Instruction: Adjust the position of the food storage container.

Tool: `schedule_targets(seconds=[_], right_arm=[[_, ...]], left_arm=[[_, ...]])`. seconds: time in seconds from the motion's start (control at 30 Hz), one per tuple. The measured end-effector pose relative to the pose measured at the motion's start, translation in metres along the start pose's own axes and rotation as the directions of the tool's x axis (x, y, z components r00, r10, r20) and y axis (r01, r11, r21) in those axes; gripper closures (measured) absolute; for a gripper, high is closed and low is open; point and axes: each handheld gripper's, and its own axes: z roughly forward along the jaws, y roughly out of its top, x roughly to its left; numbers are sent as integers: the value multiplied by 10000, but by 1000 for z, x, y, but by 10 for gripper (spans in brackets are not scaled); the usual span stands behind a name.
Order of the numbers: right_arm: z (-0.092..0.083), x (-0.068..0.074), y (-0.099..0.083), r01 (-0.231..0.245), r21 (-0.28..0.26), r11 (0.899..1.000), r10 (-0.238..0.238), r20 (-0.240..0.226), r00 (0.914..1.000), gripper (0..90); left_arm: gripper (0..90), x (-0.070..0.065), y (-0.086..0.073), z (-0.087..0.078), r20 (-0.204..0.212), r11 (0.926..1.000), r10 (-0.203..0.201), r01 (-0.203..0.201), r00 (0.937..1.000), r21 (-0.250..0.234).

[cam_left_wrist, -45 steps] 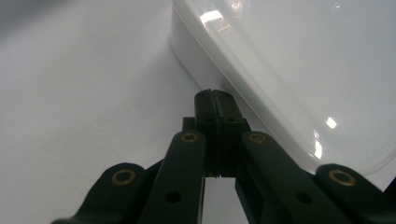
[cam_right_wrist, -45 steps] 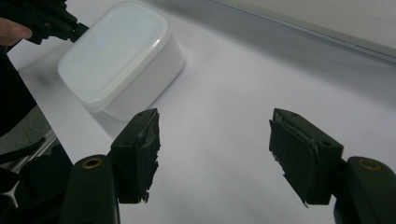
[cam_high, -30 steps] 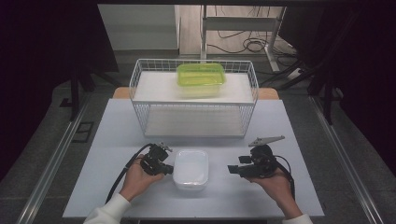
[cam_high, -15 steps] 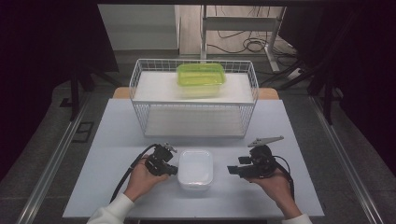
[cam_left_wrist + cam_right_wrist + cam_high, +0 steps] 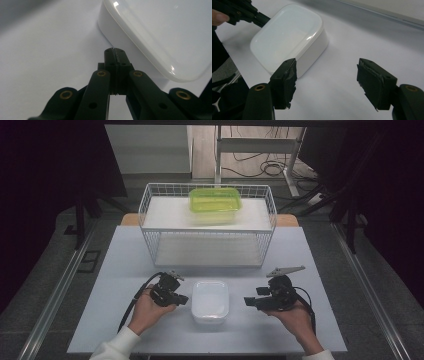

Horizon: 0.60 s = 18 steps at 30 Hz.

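Two grippers flank white tub (image 5: 210,301): left gripper (image 5: 181,299) fingers closed, right gripper (image 5: 248,301) fingers apart; wire rack (image 5: 207,251) behind.

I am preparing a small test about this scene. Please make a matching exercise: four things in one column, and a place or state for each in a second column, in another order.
Things:
1. green container
2. white container
3. left gripper
4. right gripper

Places or states:
A. fingers spread apart
B. on the table between the two grippers
C. on top of the wire rack
D. fingers pressed together, beside the white container

Pairs: 1-C, 2-B, 3-D, 4-A
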Motion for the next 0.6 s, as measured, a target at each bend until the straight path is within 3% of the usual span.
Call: schedule_targets(seconds=[0.1,0.2,0.3,0.33,0.47,0.57,0.6], right_arm=[[0,-1,0,-174,-76,9998,175,32,9998,276],[1,-4,0,-556,-130,9984,552,-327,9979,229],[1,-4,-1,-636,-284,9976,626,-333,9975,212],[1,-1,-2,-467,-505,9976,461,-138,9988,197],[2,3,-2,-459,-578,9973,431,-484,9979,195],[5,7,-3,-350,-680,9971,311,-573,9979,194],[6,8,-3,-334,-736,9967,291,-580,9979,193]], left_arm=[[871,2,-5,-12,-23,9986,-122,121,9999,-520],[759,3,-12,-22,3,9942,-348,347,9994,-1021],[642,6,-15,-29,30,9900,-555,555,9985,-1300],[591,9,-18,-35,344,9856,-780,822,9964,-1479],[416,14,-23,-44,1194,9663,-1454,1669,9821,-1961],[347,16,-25,-46,1444,9558,-1707,1994,9747,-2161],[330,17,-26,-47,1627,9499,-1846,2184,9693,-2234]])
